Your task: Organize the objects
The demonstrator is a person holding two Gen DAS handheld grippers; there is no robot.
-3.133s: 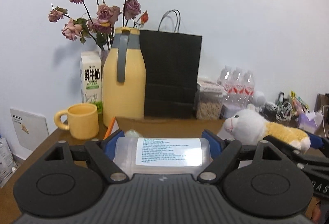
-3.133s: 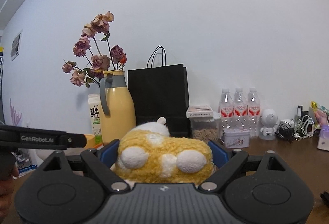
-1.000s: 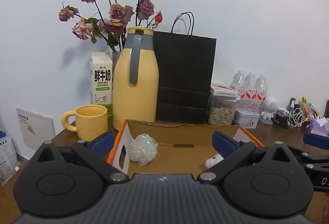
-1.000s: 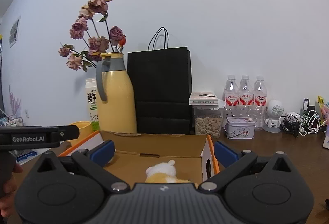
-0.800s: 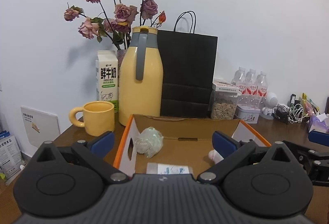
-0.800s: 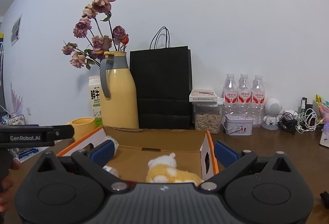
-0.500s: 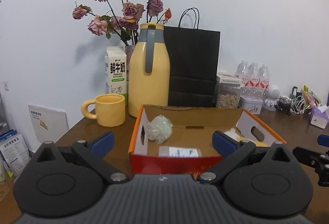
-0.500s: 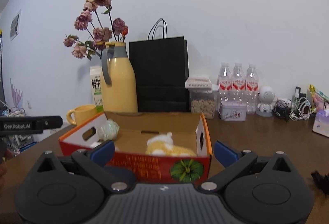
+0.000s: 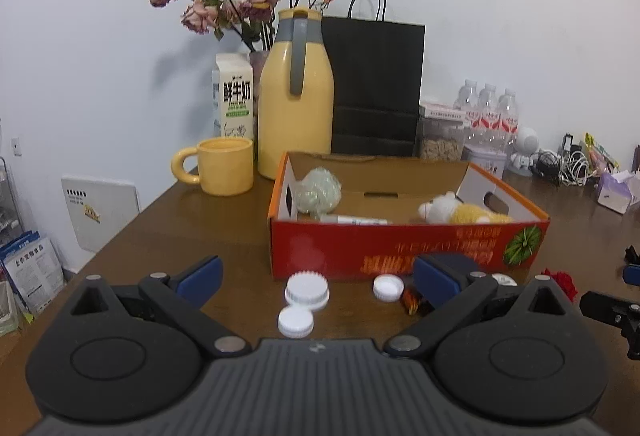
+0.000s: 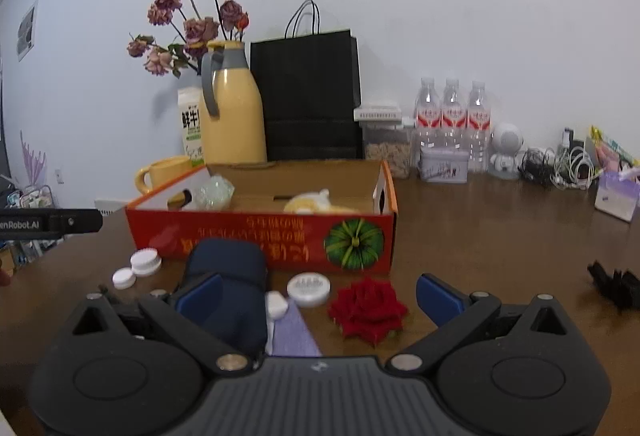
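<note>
A: Well, left gripper [image 9: 316, 276]: jaws spread wide, nothing between them. It hangs over the brown table [image 9: 192, 232], two white caps [image 9: 306, 292] lying ahead of it.

B: Right gripper [image 10: 318, 292]: also wide apart, empty. A dark blue pouch [image 10: 228, 276] lies by its left finger, a red rose [image 10: 368, 310] and a round white tin [image 10: 309, 289] between the fingers on the table.

A: Red cardboard box [image 9: 400, 248] stands beyond both. Inside: plush toy [image 9: 460, 210] at the right, crumpled clear wrap [image 9: 320, 190] at the left, a flat labelled container [image 9: 354, 221] between.

B: Yellow jug [image 10: 232, 116] and mug [image 10: 164, 168] sit behind the box.
</note>
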